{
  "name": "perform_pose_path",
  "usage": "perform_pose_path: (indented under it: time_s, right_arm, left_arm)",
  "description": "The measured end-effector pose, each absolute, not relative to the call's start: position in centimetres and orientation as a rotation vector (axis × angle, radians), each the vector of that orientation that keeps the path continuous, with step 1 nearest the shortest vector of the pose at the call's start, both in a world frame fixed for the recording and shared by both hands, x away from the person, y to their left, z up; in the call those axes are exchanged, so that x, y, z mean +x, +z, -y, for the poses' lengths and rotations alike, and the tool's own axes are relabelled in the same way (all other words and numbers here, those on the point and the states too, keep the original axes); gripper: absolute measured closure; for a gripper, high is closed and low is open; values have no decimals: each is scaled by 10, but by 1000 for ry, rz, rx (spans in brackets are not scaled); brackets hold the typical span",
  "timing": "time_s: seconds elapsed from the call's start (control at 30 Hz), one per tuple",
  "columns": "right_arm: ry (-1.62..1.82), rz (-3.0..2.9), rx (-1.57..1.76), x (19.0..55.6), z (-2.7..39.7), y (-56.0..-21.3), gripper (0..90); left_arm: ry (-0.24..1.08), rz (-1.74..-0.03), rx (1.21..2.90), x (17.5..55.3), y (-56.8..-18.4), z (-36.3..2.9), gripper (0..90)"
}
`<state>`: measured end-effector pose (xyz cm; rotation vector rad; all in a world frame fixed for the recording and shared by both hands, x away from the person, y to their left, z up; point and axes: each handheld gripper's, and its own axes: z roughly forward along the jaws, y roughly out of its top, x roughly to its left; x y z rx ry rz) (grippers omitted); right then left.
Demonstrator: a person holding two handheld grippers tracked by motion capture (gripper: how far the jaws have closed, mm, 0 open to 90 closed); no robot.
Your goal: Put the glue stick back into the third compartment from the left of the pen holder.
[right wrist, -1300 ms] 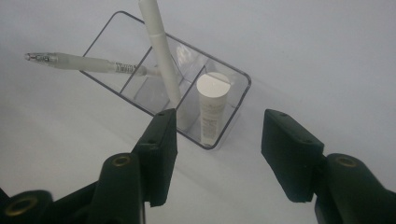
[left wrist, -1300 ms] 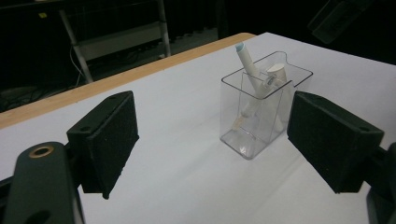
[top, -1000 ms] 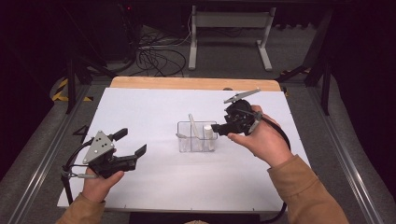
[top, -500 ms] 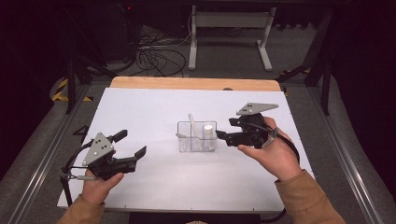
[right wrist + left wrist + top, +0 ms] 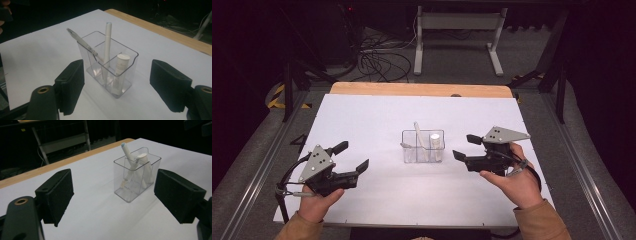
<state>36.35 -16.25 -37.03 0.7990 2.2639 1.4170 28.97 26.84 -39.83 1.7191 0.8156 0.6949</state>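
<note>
A: Nearest to the person, what do the two tools do?

B: The left gripper rests low at the near left of the white table, its jaws apart and nothing between them. The right gripper is at the near right, just beside the clear organizer. Its jaws have just been opening, and they stand apart with nothing between the pads.

A: And the organizer itself?

B: It stands upright in the middle of the table, between both grippers. In the right gripper view it has compartments: a short white tube stands in the near one, a tall white pen stands almost upright behind it, and a clear utensil leans out to the left.

A: So which step is this?

B: I judge that placing into the organizer is finished, or the hand prepares to take one piece; I cannot tell which.

A: What does the next move need?

B: If it is a pick, the right jaws must come from above and close on one item only, without pushing the light organizer sideways.
</note>
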Motion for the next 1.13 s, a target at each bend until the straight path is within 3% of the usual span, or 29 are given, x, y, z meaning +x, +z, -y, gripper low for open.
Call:
perform_pose_path:
  time_s: [0.43, 1.13]
  right_arm:
    - [1456, -2253, 624, 354, 181, -402, 233]
    - [1625, -2202, 774, 355, 201, -425, 233]
  left_arm:
    - [692, -813, 1722, 286, -400, -268, 163]
    - [684, -836, 1712, 287, -405, -269, 160]
